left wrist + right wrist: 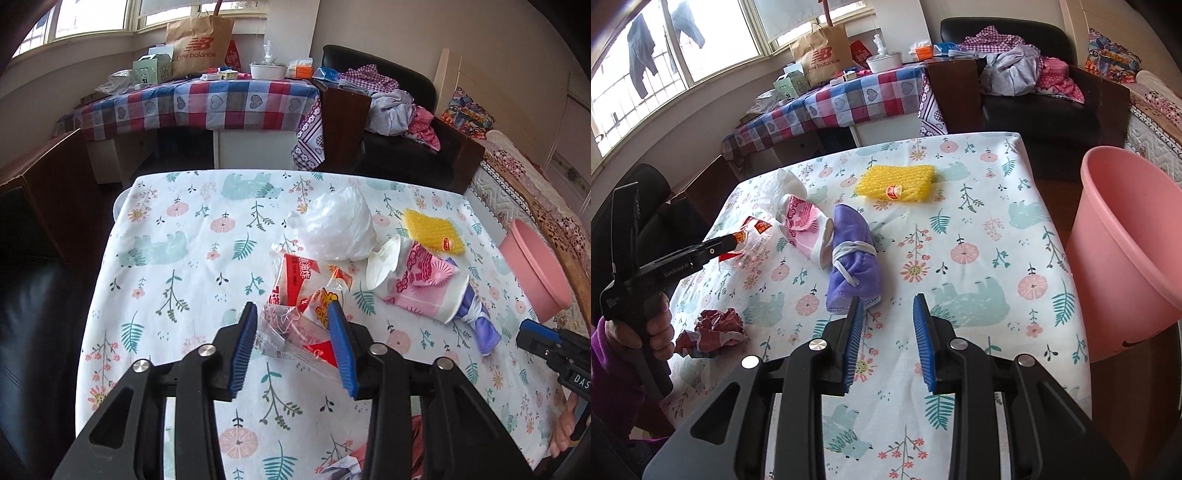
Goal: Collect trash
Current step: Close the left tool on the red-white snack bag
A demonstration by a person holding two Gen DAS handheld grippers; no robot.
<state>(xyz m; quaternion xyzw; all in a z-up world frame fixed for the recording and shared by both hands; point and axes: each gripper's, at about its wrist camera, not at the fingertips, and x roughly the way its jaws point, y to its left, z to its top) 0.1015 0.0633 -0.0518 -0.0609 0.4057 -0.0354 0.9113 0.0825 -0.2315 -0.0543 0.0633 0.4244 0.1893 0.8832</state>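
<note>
Between the blue pads: the clear red-printed wrapper [295, 328] lies on the bench [177, 280], its near end already inside the left tongs [291, 314].
Wrapper's long axis: it runs away from the left tongs toward the white plastic bag [336, 229], roughly in line with the fingers, so the tongs straddle its width.
Left tongs: jaws part-way apart with the crinkled film between them; whether the pads press on it yet I cannot tell for sure, though the film looks loose and not pinched.
Right tongs [888, 302]: jaws apart with nothing between them, hanging above bare cloth; the purple cloth bundle [853, 266] lies just ahead and to their left.
Nearer hand: the left hand is plainly the nearer to the wrapper; the right tongs are well apart from it.
Other trash: the pink paper cup [424, 284], the yellow foam net [432, 229] and a crumpled red wad [716, 328] lie on the bench.
Pink bucket [1126, 236]: it stands off the bench's right edge, nearer the right hand, so the wrapper would probably have to cross the bench.
</note>
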